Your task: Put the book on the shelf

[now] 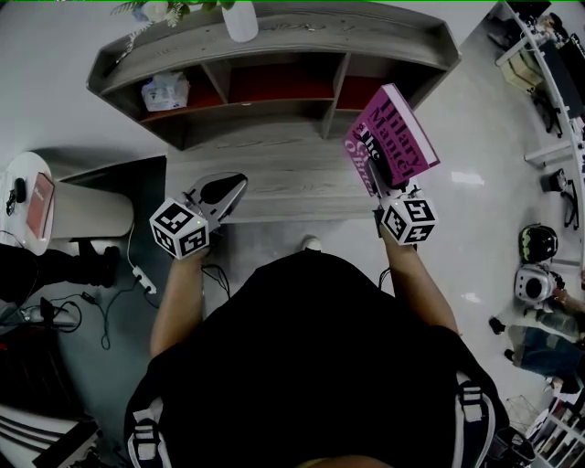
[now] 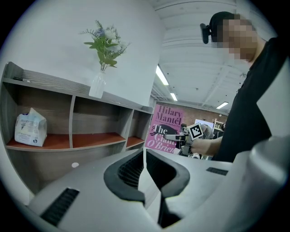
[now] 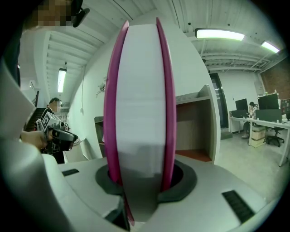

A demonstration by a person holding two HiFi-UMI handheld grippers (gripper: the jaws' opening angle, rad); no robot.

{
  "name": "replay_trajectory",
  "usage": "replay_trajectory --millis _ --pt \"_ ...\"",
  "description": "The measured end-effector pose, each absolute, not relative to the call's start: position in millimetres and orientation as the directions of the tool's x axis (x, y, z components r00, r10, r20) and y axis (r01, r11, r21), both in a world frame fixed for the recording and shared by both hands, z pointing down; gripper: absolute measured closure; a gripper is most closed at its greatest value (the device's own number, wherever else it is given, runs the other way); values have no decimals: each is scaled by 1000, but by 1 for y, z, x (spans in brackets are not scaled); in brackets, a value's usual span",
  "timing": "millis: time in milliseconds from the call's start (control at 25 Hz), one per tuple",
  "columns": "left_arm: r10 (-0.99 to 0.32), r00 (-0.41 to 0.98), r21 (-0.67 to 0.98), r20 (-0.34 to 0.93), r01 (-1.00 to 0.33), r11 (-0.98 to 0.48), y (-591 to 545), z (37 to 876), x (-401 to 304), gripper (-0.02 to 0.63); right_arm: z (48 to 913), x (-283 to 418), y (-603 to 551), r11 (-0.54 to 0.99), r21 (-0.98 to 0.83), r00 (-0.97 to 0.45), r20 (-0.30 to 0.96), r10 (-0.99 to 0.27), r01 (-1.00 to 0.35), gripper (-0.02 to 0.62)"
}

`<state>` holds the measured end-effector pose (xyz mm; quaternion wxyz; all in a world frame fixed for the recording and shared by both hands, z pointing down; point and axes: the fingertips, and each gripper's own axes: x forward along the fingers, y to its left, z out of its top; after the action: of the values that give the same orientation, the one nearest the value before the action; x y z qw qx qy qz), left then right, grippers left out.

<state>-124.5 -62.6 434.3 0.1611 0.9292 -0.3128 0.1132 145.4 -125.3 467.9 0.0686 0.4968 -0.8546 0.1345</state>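
A magenta book (image 1: 393,132) stands upright and a little tilted in my right gripper (image 1: 391,194), whose jaws are shut on its lower edge. In the right gripper view its white page block (image 3: 138,90) fills the middle between the jaws of that gripper (image 3: 138,188). The book is in front of the right-hand compartment of the grey wooden shelf (image 1: 274,55), apart from it. My left gripper (image 1: 219,194) hovers at the shelf's lower board, shut with nothing in it. From the left gripper (image 2: 144,156) I see the book's cover (image 2: 167,129) to the right and the shelf's red-floored compartments (image 2: 72,140).
A white packet (image 1: 164,91) (image 2: 30,128) lies in the left compartment. A vase with flowers (image 1: 239,18) (image 2: 99,84) stands on top of the shelf. A white round stand (image 1: 27,206) and floor cables (image 1: 137,274) are at the left. Office desks (image 3: 263,122) stand far right.
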Motion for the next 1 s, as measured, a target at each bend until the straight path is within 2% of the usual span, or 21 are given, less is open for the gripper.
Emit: replay_trajectory --millis 680,1000 --pt "-595 747 209 297 -658 -723 -91 430 -89 572 483 163 -158 536 -174 -564 265 -782 -826 448" --pt "-627 722 201 292 -687 -698 -83 430 -95 572 485 164 -157 555 -169 -580 262 -771 -815 448"
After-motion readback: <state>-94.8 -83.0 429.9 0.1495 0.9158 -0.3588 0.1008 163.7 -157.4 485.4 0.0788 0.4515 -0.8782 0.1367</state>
